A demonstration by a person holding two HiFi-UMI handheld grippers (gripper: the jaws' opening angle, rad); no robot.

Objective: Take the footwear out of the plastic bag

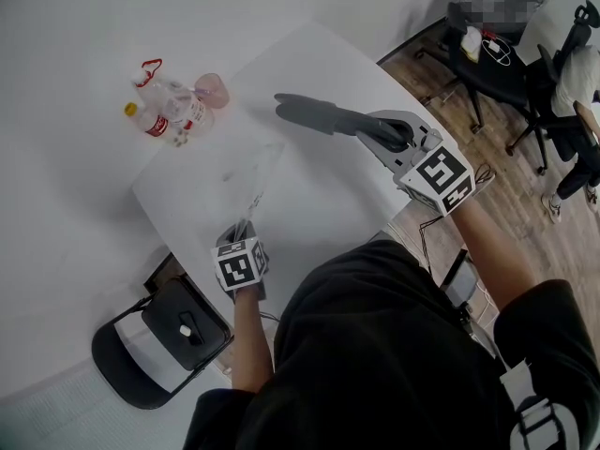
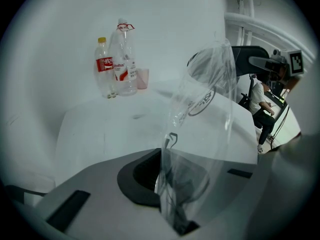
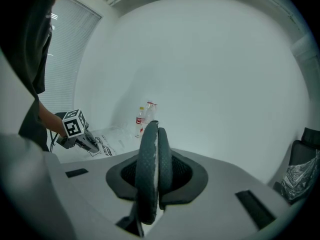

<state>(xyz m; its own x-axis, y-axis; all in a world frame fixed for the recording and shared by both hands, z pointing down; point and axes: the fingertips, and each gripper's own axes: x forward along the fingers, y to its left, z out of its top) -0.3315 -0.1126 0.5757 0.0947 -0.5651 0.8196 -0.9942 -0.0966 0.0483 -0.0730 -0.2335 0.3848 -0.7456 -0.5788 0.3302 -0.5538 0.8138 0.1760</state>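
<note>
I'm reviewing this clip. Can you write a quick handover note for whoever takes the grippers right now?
Left gripper: shut on the mouth edge of the clear plastic bag, which trails across the white table.
Right gripper: shut on the dark grey footwear, a pair pressed together, held above the table, apart from the bag.
Done: footwear is out of the bag.
Left: probably set the footwear down and let go of the bag. Bottles stand at the far corner, out of the way.

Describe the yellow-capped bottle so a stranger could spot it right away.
Look at the white table, at its far left corner, where two clear bottles and a pink cup stand together. The small bottle is the leftmost, shorter than the big bottle beside it, and alone has a yellow cap.
</note>
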